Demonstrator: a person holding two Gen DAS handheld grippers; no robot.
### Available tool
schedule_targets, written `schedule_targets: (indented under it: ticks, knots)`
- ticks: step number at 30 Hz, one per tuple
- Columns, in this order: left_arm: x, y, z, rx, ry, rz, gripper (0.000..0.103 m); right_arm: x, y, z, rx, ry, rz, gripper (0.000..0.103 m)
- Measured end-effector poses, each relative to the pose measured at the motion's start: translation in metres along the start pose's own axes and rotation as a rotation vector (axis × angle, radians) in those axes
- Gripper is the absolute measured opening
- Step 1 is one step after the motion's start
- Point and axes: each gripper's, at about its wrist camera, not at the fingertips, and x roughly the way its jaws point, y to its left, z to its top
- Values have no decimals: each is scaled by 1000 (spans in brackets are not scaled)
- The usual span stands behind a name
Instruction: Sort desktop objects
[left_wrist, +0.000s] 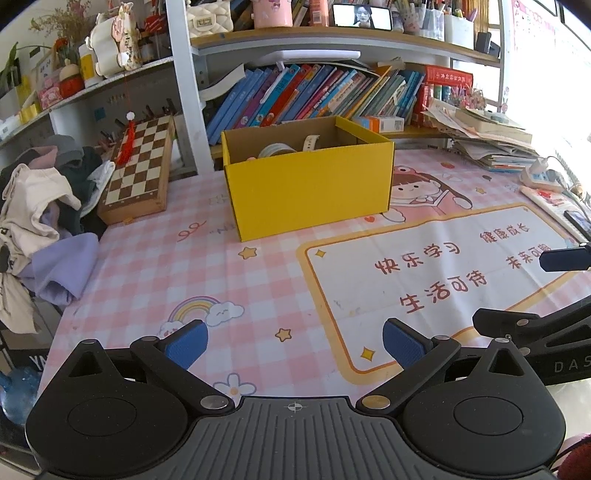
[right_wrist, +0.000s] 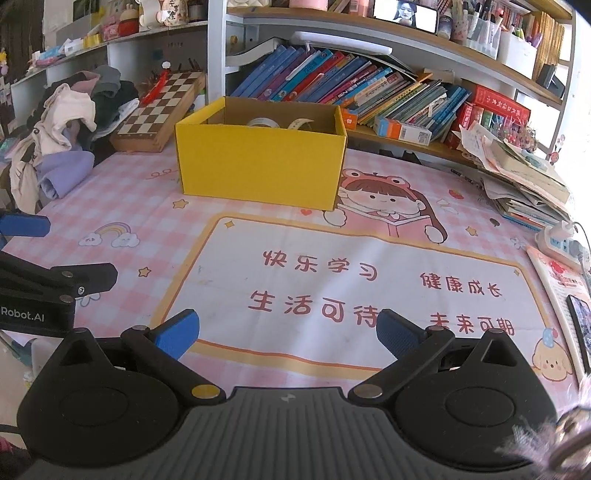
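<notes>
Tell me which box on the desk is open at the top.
The yellow box at the mat's centre: open top, tape rolls inside. The chessboard box to its left is shut.

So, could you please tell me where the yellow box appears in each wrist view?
Left wrist: yellow box sits upper centre, on the pink mat.
Right wrist: yellow box sits upper centre-left, on the same mat.
Shared landmark: the chessboard lies left of it in both.

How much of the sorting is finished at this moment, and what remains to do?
Done, it seems: a tape roll and a pale strap lie inside the yellow box. In hand: nothing; the left gripper and right gripper are both open and empty. Left: no loose small item shows on the mat before the box.
</notes>
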Motion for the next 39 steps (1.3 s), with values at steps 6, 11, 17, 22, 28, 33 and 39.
schedule_targets:
  ticks: [6, 11, 17, 22, 28, 33, 39]
  knots:
    - [2, 1, 1, 2, -2, -3, 102, 1, 1, 1, -3, 2, -4, 103]
    - [3, 2, 1, 0, 0, -3, 102, 3, 2, 3, -6, 6, -2, 103]
    - [4, 5, 1, -3, 2, -3, 102, 6, 5, 5, -16, 16, 2, 103]
    - [5, 8, 1, -18, -1, -14, 102, 7, 6, 5, -19, 18, 3, 103]
    - [6, 10, 1, -28, 4, -22, 103, 8, 7, 6, -19, 22, 3, 103]
    - [7, 9, 0, -27, 7, -37, 103, 8, 7, 5, -17, 25, 4, 103]
    - [6, 7, -1, -30, 1, -43, 103, 8, 6, 5, -17, 29, -1, 103]
